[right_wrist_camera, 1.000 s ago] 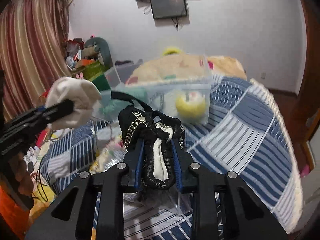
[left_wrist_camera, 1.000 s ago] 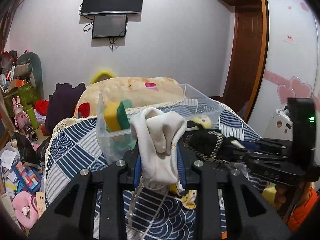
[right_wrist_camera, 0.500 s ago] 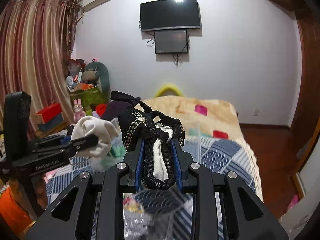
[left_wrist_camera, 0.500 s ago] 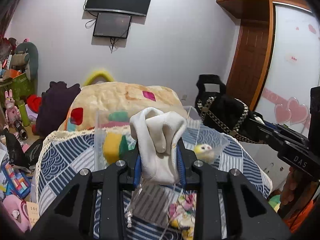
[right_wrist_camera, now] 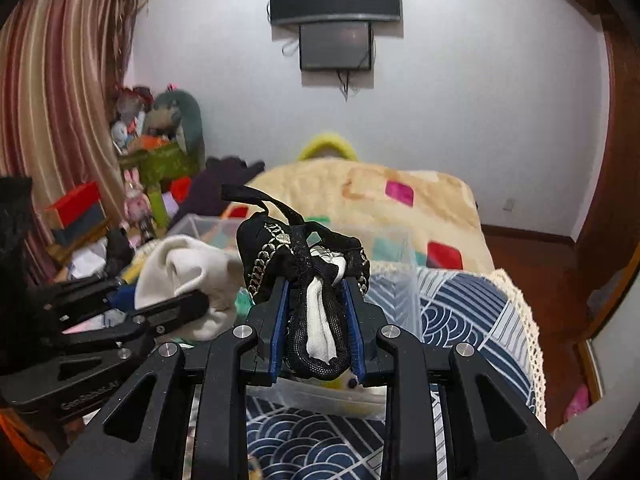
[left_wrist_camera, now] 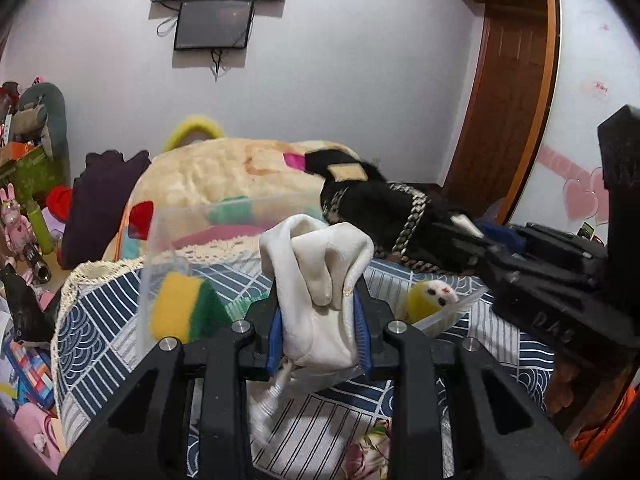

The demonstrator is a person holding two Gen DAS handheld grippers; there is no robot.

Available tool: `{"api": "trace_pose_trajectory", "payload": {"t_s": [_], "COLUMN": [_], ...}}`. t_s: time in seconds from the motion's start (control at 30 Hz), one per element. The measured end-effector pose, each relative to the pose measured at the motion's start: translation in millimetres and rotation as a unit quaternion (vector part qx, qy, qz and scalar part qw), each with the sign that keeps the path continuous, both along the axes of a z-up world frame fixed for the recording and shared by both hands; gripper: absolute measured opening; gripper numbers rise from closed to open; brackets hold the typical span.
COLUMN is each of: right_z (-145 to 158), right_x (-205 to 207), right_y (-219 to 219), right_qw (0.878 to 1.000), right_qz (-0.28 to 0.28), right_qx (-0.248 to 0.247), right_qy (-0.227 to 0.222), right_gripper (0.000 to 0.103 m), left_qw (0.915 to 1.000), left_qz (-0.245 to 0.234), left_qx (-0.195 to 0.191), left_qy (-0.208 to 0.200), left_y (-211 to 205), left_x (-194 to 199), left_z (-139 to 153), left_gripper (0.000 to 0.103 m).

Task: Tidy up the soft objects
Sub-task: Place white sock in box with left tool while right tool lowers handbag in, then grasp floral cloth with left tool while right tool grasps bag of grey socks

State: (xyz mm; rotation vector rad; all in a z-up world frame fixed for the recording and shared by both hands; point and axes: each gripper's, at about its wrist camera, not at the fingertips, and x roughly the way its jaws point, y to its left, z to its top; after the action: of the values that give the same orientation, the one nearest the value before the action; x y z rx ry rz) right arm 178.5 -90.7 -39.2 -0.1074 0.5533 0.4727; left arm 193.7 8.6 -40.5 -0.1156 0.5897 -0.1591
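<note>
White sock (left_wrist_camera: 320, 300) clamped in the left gripper (left_wrist_camera: 320, 344) and black chain-trimmed bundle (right_wrist_camera: 308, 280) pinched in the right gripper (right_wrist_camera: 316, 336) have dropped from mid-air a moment ago to hang right over the clear bin (left_wrist_camera: 168, 240) at frame centre, so drop-off looks close.

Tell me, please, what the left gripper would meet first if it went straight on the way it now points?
Probably the clear plastic bin just ahead, which holds a yellow-green sponge. The left gripper, shut on the white cloth, points over it; depth is unclear.

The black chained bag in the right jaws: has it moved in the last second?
Yes. The black bag rose, then came down leftward, toward the clear bin.
</note>
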Motion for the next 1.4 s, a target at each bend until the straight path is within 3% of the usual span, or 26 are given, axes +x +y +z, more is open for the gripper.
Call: {"api": "trace_pose_trajectory", "payload": {"t_s": [0.2,0.37,0.43,0.77,0.9,1.0,1.23,1.4], "right_z": [-17.6,-23.5,-19.9,-4.9,6.0,12.2,6.4,-20.0], "right_x": [11.9,12.8,10.5,-14.1,-29.5,-43.5,-67.9,-77.4], "right_y": [3.1,3.9,2.4,-11.7,-18.5,-24.1,-29.4,-25.7], "right_qw": [0.999,0.998,0.999,1.000,1.000,1.000,1.000,1.000], "right_qz": [-0.006,-0.009,-0.003,0.001,0.009,0.010,0.013,0.027], "right_qx": [-0.023,-0.045,-0.034,-0.018,-0.008,0.001,0.001,-0.004], "right_qy": [0.025,0.033,0.037,0.016,-0.003,-0.018,-0.026,0.007], "right_gripper": [0.024,0.029,0.036,0.037,0.053,0.066,0.079,0.083], "left_qw": [0.9995,0.9990,0.9990,0.9999,0.9998,0.9994,0.9992,0.9993], "left_qz": [-0.002,0.006,0.009,0.012,0.011,0.016,0.019,0.024], "left_qx": [0.008,0.006,0.004,0.005,0.010,0.015,0.021,0.024], "left_qy": [0.031,0.044,0.043,0.007,-0.017,-0.028,-0.028,-0.014], "left_y": [-4.9,-4.7,-3.6,1.4,0.8,0.9,0.6,2.9], "left_x": [14.2,14.6,12.3,-26.9,-50.0,-64.7,-92.2,-101.8], "left_z": [-11.9,-16.6,-15.7,2.7,13.3,16.6,8.8,-7.0], "left_gripper": [0.030,0.044,0.057,0.063,0.066,0.078,0.090,0.090]}}
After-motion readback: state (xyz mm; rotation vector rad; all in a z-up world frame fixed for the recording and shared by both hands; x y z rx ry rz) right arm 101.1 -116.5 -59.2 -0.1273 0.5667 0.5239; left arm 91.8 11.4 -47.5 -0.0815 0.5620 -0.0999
